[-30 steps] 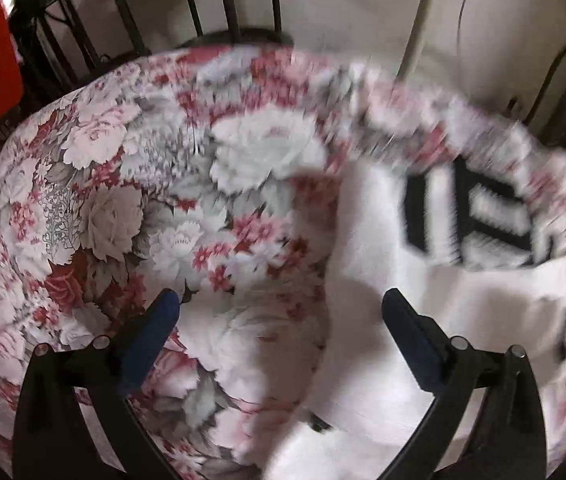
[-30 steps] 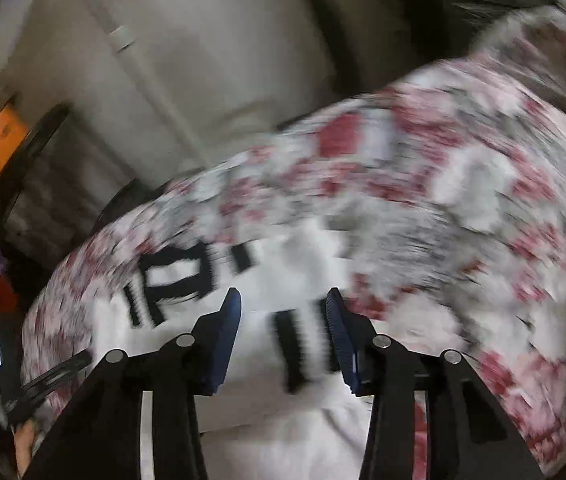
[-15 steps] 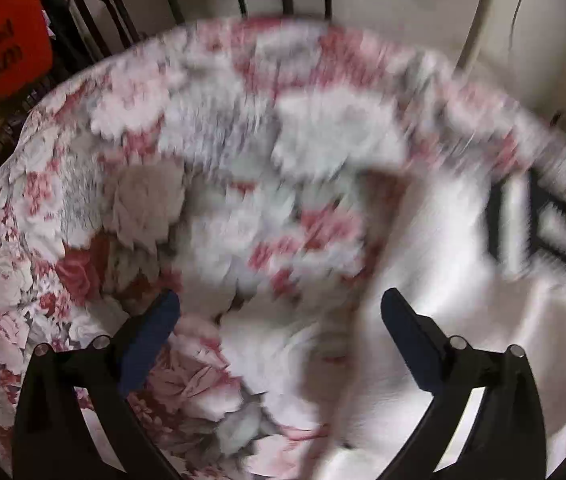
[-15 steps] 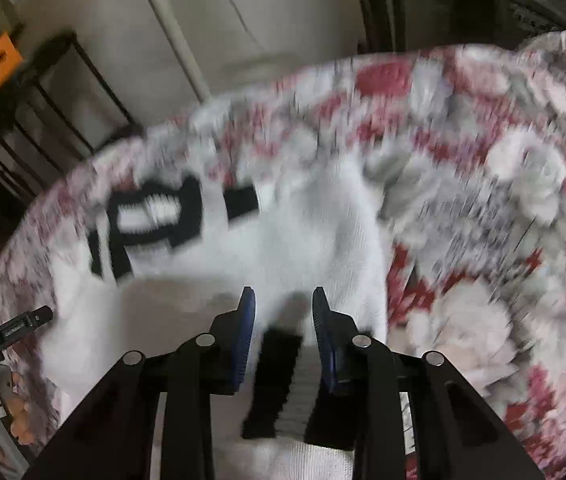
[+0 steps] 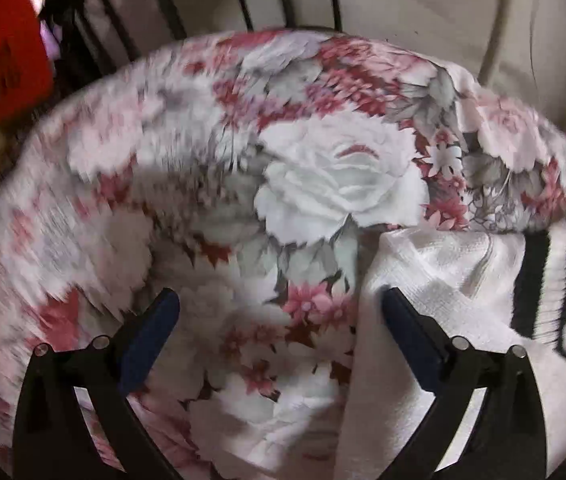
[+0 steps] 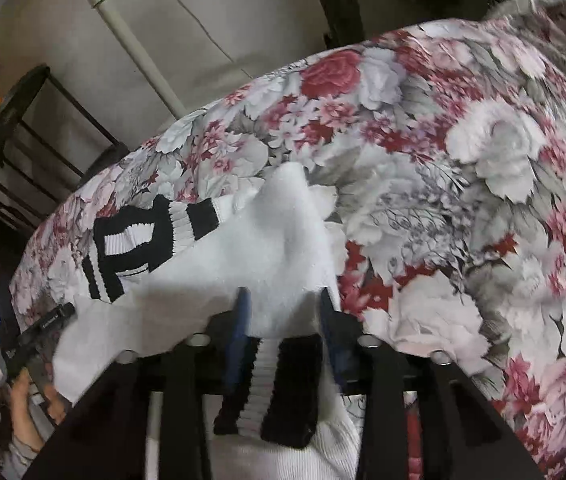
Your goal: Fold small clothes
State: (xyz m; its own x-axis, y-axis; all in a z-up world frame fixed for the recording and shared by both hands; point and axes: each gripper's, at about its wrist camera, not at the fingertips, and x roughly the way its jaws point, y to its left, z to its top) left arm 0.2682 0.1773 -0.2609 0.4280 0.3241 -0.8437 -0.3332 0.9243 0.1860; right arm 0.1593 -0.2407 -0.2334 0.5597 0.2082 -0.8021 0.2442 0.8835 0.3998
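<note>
Since a second ago, right gripper (image 6: 283, 312) has clamped onto the white sweater (image 6: 211, 300) and its striped cuff (image 6: 279, 392) now hangs between the fingers. Sweater lies on the floral-covered surface (image 6: 463, 200), collar at 10 o'clock. Left gripper (image 5: 279, 312) is spread wide, holding nothing, with the sweater at its 3 o'clock.

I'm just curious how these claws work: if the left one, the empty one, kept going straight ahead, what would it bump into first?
Most likely the flowered cloth, which fills the view between the left gripper's open fingers. The white garment lies off to its right side. Depth is hard to judge.
</note>
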